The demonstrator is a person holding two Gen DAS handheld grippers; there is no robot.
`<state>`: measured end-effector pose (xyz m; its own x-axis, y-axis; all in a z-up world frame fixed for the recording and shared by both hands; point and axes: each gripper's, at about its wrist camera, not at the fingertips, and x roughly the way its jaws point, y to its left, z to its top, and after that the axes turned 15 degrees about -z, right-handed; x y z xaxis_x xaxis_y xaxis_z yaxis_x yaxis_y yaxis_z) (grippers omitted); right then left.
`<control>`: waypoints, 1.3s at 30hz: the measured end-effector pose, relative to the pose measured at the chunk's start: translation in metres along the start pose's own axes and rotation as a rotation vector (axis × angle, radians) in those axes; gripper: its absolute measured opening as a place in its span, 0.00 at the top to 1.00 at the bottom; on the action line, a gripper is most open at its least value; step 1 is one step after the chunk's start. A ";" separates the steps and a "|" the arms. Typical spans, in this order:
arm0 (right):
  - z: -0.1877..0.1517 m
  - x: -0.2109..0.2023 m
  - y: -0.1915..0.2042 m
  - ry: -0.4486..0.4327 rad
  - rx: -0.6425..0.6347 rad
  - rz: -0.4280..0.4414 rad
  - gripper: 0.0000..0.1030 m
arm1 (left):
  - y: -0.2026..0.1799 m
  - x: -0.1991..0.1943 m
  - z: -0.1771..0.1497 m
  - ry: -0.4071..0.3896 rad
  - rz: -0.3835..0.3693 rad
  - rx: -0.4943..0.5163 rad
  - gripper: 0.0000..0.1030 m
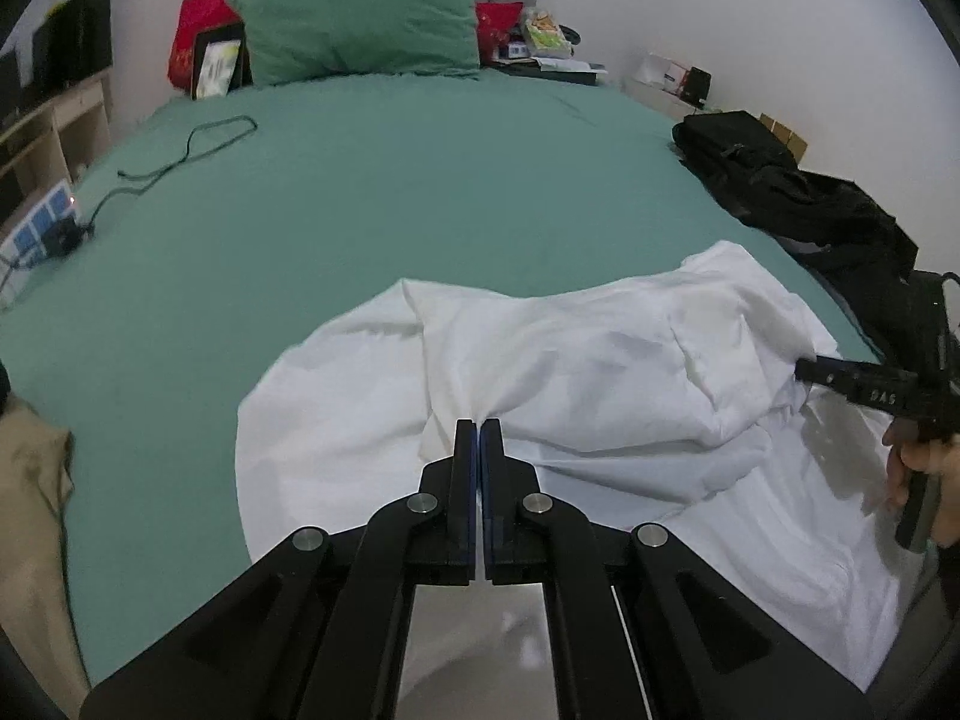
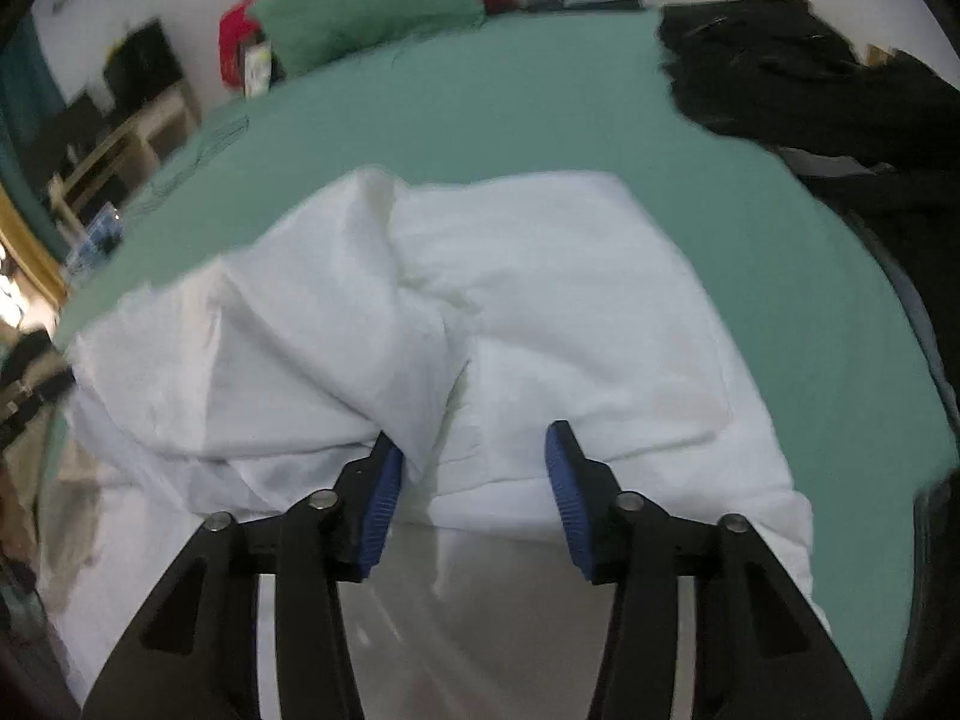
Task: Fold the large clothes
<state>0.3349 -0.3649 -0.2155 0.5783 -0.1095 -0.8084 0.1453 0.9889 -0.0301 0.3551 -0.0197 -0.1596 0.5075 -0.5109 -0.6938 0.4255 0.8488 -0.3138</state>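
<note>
Left gripper (image 1: 478,429): matte black linkage of flat bars that widen toward the camera, each outer bar pierced by a long triangular cut-out. Four round silver pivot pins sit in a shallow arc across the joints. The two narrow black fingers carry thin blue pads along their inner faces.

Right gripper (image 2: 474,450): the same black frame, with four silver pivot pins and triangular cut-outs. Its pads (image 2: 384,495) are bright blue, finely ribbed and gently curved, set on black finger blocks.

In the left wrist view the right gripper's side is black, with a small screw head and pale stamped characters, blurred. A hand (image 1: 924,480) wraps its dark handle; no sleeve shows.
</note>
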 end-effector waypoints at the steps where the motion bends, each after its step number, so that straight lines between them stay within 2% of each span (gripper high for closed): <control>1: 0.001 -0.010 0.001 -0.043 0.005 -0.042 0.43 | 0.002 -0.002 -0.002 0.004 -0.010 -0.010 0.98; 4: 0.015 -0.044 0.021 -0.192 -0.027 -0.121 0.42 | 0.001 -0.002 -0.008 0.024 -0.052 -0.048 0.98; 6: 0.027 -0.060 0.052 -0.275 -0.111 -0.098 0.34 | -0.003 -0.003 -0.013 0.032 -0.059 -0.041 0.98; 8: 0.036 -0.060 0.084 -0.303 -0.208 -0.076 0.32 | -0.005 -0.003 -0.013 0.042 -0.042 -0.023 0.94; 10: 0.036 -0.050 0.110 -0.301 -0.292 -0.039 0.32 | -0.003 -0.003 -0.013 0.035 -0.030 -0.027 0.85; 12: 0.032 -0.028 0.127 -0.252 -0.353 -0.058 0.32 | 0.002 -0.003 -0.012 0.030 -0.029 -0.048 0.69; 15: 0.017 0.006 0.132 -0.127 -0.392 -0.075 0.32 | 0.010 -0.001 -0.011 0.023 -0.026 -0.077 0.64; 20: 0.014 -0.010 0.108 -0.164 -0.353 -0.074 0.32 | 0.020 0.004 -0.012 0.047 -0.048 -0.128 0.63; 24: 0.007 -0.033 0.086 -0.166 -0.340 -0.074 0.32 | 0.010 -0.014 -0.011 0.004 -0.033 -0.096 0.63; 27: 0.001 -0.047 0.063 -0.163 -0.335 -0.090 0.32 | 0.006 -0.038 -0.016 -0.043 -0.007 -0.113 0.63; 29: -0.004 -0.053 0.057 -0.164 -0.325 -0.103 0.32 | 0.005 -0.055 -0.025 -0.073 0.014 -0.138 0.63; 39: -0.046 -0.099 -0.053 -0.155 -0.177 -0.154 0.32 | 0.009 -0.134 -0.101 -0.097 0.126 -0.289 0.63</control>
<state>0.2332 -0.4020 -0.1609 0.6782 -0.2608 -0.6870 0.1068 0.9600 -0.2590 0.2149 0.0702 -0.1352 0.6175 -0.3979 -0.6785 0.1312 0.9027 -0.4099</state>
